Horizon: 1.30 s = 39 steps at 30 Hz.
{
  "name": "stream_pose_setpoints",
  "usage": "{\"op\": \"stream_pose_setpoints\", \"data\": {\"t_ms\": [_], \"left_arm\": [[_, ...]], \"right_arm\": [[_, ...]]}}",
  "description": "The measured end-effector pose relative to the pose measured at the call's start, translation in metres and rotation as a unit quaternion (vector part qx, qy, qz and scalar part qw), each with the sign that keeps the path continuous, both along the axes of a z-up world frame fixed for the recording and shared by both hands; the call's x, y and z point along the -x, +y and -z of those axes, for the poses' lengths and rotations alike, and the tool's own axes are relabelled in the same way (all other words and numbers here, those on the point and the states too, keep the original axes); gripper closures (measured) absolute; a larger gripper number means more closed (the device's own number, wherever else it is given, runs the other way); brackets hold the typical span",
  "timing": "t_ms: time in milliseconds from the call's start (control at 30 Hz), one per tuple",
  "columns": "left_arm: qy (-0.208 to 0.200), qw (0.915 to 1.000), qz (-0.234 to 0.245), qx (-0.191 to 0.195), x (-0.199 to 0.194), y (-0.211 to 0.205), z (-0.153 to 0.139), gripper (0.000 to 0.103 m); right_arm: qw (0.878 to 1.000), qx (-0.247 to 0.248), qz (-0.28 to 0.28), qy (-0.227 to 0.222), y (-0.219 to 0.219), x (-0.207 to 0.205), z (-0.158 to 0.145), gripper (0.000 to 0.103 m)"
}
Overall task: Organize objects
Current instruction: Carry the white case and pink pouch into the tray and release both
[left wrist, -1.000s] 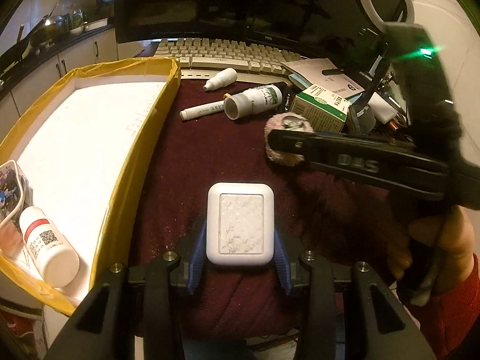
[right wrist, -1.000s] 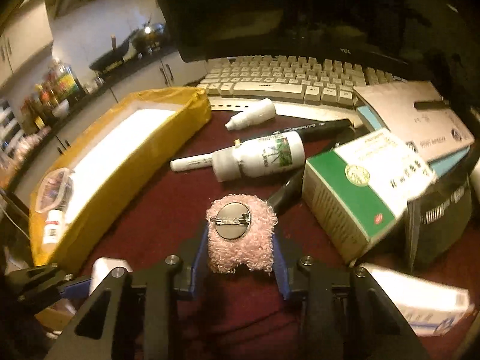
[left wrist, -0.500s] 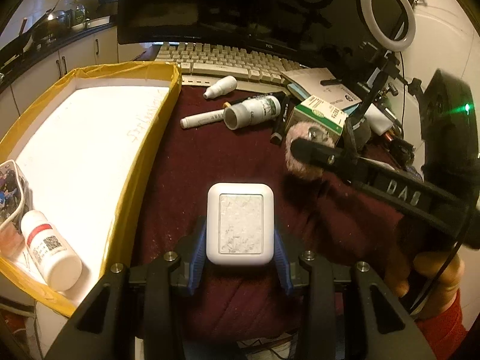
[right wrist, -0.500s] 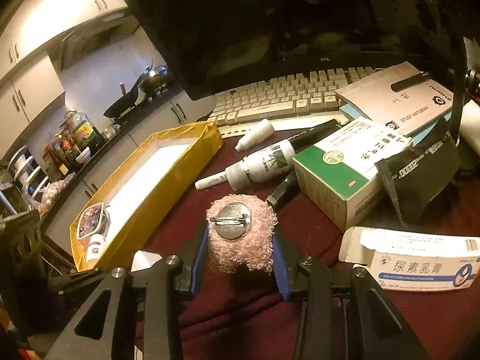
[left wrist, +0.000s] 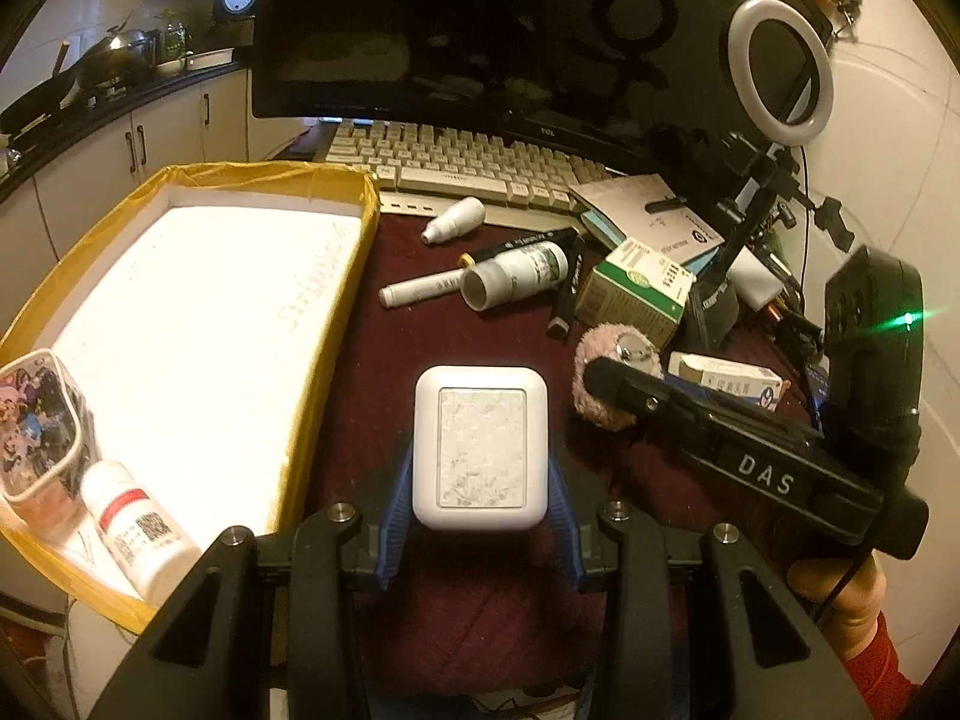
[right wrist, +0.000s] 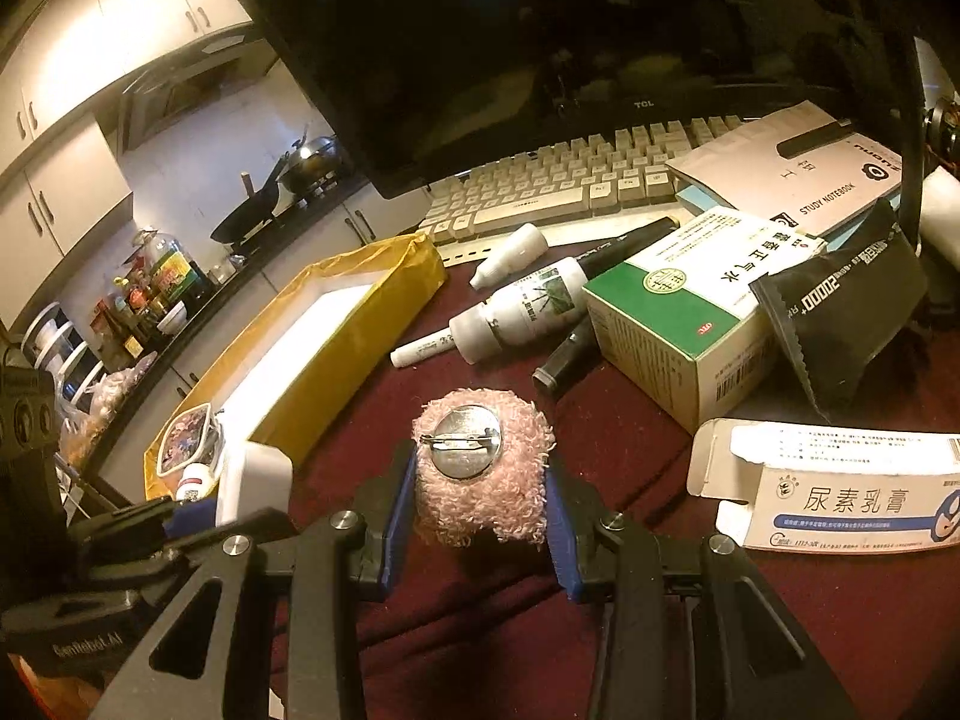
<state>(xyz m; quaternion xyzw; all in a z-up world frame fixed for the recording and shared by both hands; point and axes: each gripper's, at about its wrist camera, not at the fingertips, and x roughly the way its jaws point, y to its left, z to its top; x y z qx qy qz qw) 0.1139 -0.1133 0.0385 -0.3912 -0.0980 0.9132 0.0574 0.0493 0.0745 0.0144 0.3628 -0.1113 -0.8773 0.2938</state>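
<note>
White rounded case (left wrist: 480, 449) is sitting clamped in the left gripper (left wrist: 480, 468) over the maroon cloth (left wrist: 456, 336), right of the yellow-edged tray (left wrist: 336, 324) — the right gripper (right wrist: 480, 480) is squeezing a pink fuzzy badge (right wrist: 483, 474), pin-back up, nearby.

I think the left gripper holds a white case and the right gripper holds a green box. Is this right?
Not quite. The right gripper holds a pink fluffy badge, not the green box, as the right wrist view shows. The left gripper does hold the white case.
</note>
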Motion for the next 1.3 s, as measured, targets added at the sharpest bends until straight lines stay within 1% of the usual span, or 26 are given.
{"op": "stream_pose_setpoints", "data": {"t_ms": [267,533,700,833,900,1000,1167,1300], "left_arm": [[0.027,0.9985,-0.040,-0.027,0.005,-0.032,-0.020,0.064],[0.049,0.9943,-0.089,-0.032,-0.001,-0.080,-0.038,0.064],[0.043,0.9916,-0.116,-0.037,-0.002,-0.110,-0.042,0.064],[0.027,0.9904,-0.131,-0.034,0.000,-0.126,-0.038,0.064],[0.014,0.9911,-0.128,-0.033,0.001,-0.127,-0.031,0.064],[-0.004,0.9937,-0.109,-0.027,0.007,-0.120,-0.020,0.064],[-0.032,0.9961,-0.082,0.002,0.012,-0.107,-0.001,0.064],[-0.048,0.9969,-0.062,0.010,0.006,-0.104,0.008,0.064]], "right_arm": [[1.000,0.004,-0.004,0.012,-0.003,-0.003,-0.013,0.061],[0.999,-0.003,-0.025,0.024,-0.021,-0.008,-0.022,0.061],[0.999,-0.002,-0.034,0.024,-0.029,-0.009,-0.023,0.061],[0.999,-0.005,-0.046,0.024,-0.035,-0.011,-0.024,0.061],[0.998,-0.011,-0.055,0.027,-0.041,-0.012,-0.027,0.061],[0.997,-0.019,-0.065,0.036,-0.049,-0.013,-0.033,0.061],[0.995,-0.028,-0.081,0.041,-0.063,-0.015,-0.040,0.061],[0.993,-0.038,-0.104,0.037,-0.077,-0.009,-0.046,0.061]]}}
